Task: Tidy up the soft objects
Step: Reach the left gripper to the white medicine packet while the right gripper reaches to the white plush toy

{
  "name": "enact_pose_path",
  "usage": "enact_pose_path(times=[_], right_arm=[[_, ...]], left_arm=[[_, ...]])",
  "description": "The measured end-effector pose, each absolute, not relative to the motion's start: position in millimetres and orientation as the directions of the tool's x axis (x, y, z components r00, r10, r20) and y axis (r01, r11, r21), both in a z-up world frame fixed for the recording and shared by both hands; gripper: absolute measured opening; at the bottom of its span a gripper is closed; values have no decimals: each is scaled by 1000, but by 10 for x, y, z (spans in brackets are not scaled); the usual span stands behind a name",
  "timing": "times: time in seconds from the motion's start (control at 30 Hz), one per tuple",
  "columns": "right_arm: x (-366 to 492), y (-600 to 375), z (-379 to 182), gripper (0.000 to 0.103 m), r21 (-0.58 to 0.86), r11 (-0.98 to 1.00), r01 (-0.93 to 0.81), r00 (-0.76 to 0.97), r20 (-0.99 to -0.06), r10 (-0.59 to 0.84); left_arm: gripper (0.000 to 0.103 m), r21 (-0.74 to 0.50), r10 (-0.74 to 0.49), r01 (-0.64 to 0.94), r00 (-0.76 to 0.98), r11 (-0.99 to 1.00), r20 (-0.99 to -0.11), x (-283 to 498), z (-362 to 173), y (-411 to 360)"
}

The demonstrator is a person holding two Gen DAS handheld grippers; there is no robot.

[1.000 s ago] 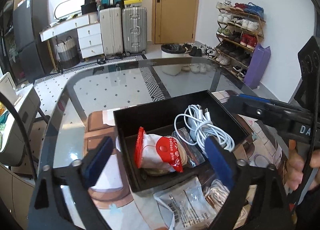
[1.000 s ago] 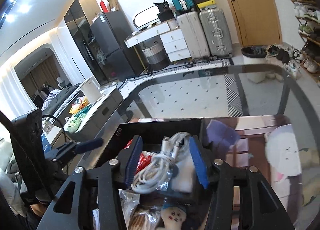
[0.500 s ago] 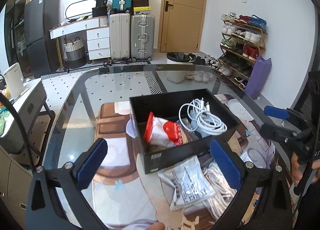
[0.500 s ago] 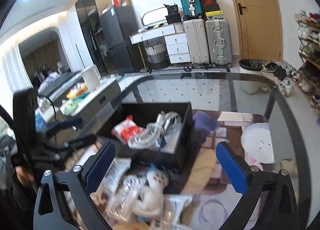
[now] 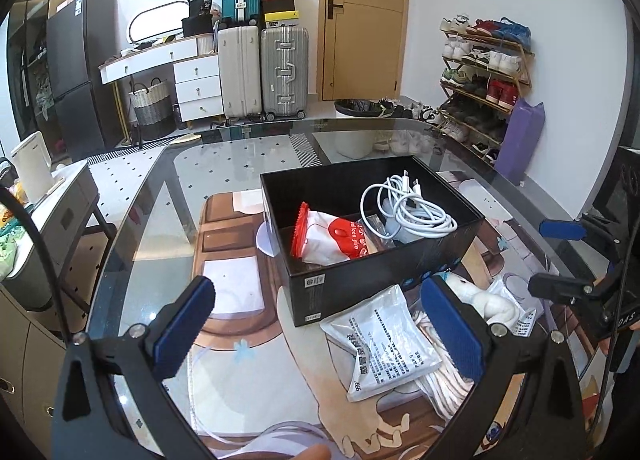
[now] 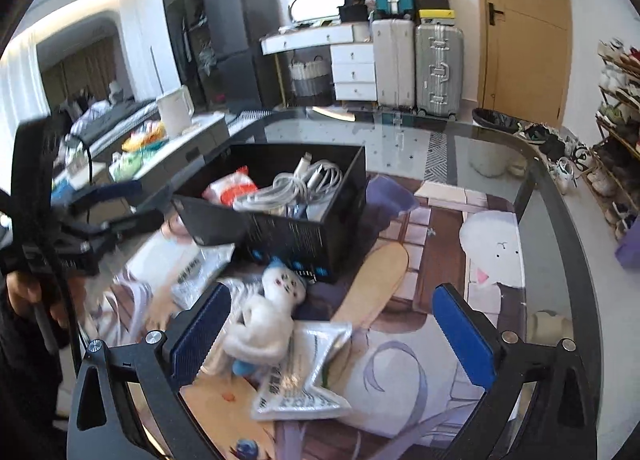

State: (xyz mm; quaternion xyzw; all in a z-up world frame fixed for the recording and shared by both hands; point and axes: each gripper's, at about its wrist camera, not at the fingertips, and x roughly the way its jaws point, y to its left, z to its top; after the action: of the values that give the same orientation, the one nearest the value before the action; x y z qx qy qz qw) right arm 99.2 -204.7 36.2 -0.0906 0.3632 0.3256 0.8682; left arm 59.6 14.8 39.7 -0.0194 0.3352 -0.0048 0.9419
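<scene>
A black box (image 5: 400, 260) on the glass table holds a red-and-white snack bag (image 5: 332, 236) and a coiled white cable (image 5: 412, 208); the box also shows in the right wrist view (image 6: 304, 238). In front of it lie a white printed packet (image 5: 384, 344), a white plush doll (image 6: 268, 316) and a silver foil packet (image 6: 308, 376). My left gripper (image 5: 320, 336) is open and empty, near the box's front. My right gripper (image 6: 332, 332) is open and empty, with the doll by its left finger.
The table's curved glass edge (image 5: 132, 216) runs on the left. A patterned mat (image 6: 452, 244) covers the table under the box. Suitcases (image 5: 264, 72), a door and a shoe rack (image 5: 484, 76) stand behind. A side cabinet (image 5: 48, 220) is left of the table.
My right gripper let go of the white cable in the box, opened wide and drew back over the doll. My left gripper also drew back from the box.
</scene>
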Motion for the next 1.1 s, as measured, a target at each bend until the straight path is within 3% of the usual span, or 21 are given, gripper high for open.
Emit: enact_pose_path(times=[0.8, 1.1], right_arm=[[987, -2035, 197, 102, 57, 749, -660, 478, -737, 477], [947, -1965, 178, 102, 45, 730, -682, 470, -738, 485]], left_arm=[[103, -14, -40, 43, 691, 999, -722, 678, 112, -23], [103, -70, -74, 32, 650, 997, -756, 751, -31, -34]])
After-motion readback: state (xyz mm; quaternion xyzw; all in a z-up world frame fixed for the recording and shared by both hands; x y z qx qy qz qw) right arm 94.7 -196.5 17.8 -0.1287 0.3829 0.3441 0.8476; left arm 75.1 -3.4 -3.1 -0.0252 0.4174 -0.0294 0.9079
